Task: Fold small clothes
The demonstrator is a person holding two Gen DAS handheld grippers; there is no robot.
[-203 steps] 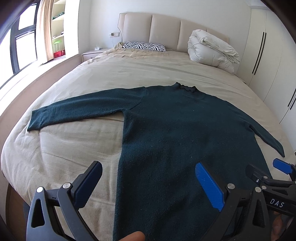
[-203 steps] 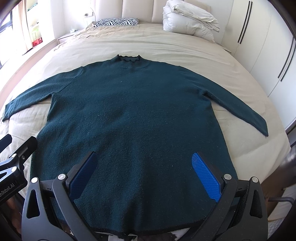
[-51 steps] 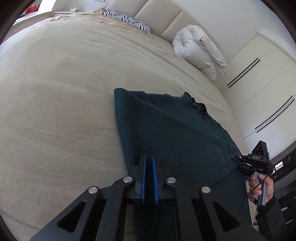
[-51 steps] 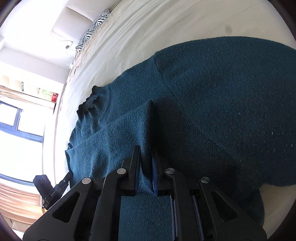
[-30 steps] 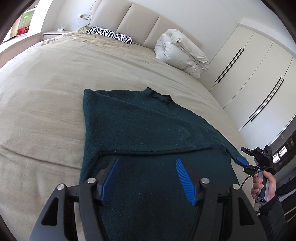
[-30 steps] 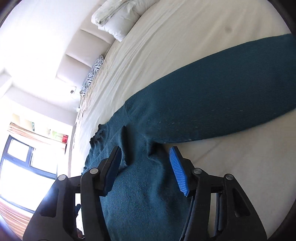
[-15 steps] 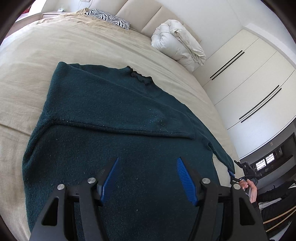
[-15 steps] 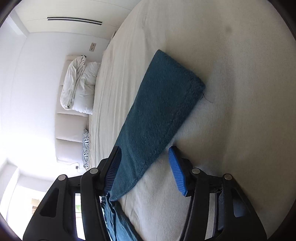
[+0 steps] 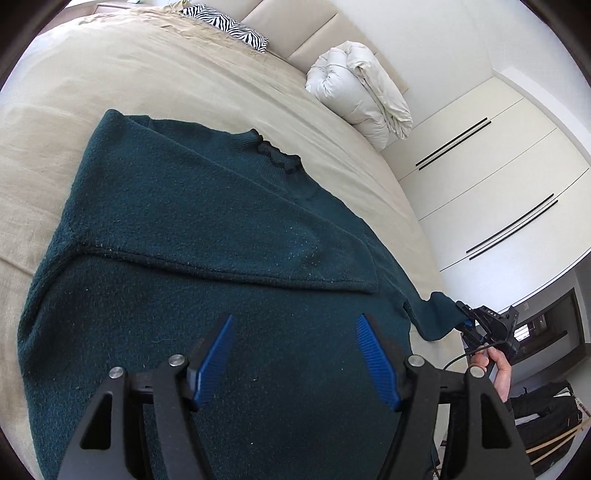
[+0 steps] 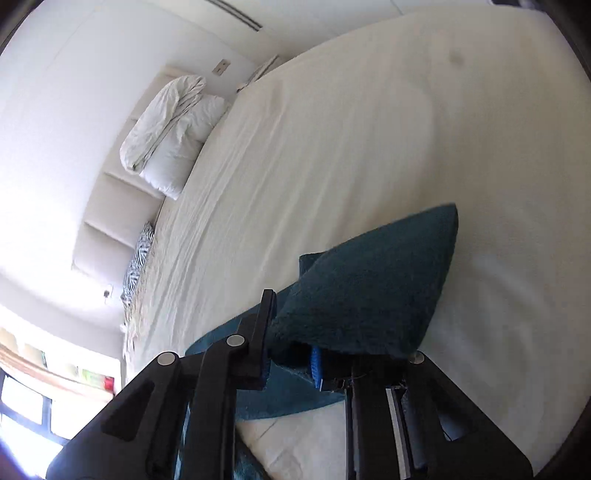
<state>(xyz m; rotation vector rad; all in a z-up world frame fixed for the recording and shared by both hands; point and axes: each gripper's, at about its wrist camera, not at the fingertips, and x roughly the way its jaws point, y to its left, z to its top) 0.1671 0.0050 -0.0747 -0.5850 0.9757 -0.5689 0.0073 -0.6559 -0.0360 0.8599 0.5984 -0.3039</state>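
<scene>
Step in hand: second sleeve fold. Right gripper (image 10: 291,354) jaws closing, pinching right sleeve cuff (image 10: 373,291), cuff raised off bed (image 10: 369,129). Left gripper (image 9: 295,362) jaws opening, nothing between them; sweater (image 9: 184,206) body flat just beyond and beneath its fingertips, other sleeve (image 9: 229,254) already folded across chest ahead. Next move, likely: carry cuff across body onto folded sleeve, keep it taut, release flat.

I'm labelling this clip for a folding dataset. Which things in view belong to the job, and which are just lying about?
Part of the job:
- sweater
- its sleeve, pinched by the closing right gripper
- left gripper, open

Just lying about:
- rolled duvet
- zebra pillow
- wardrobe doors
</scene>
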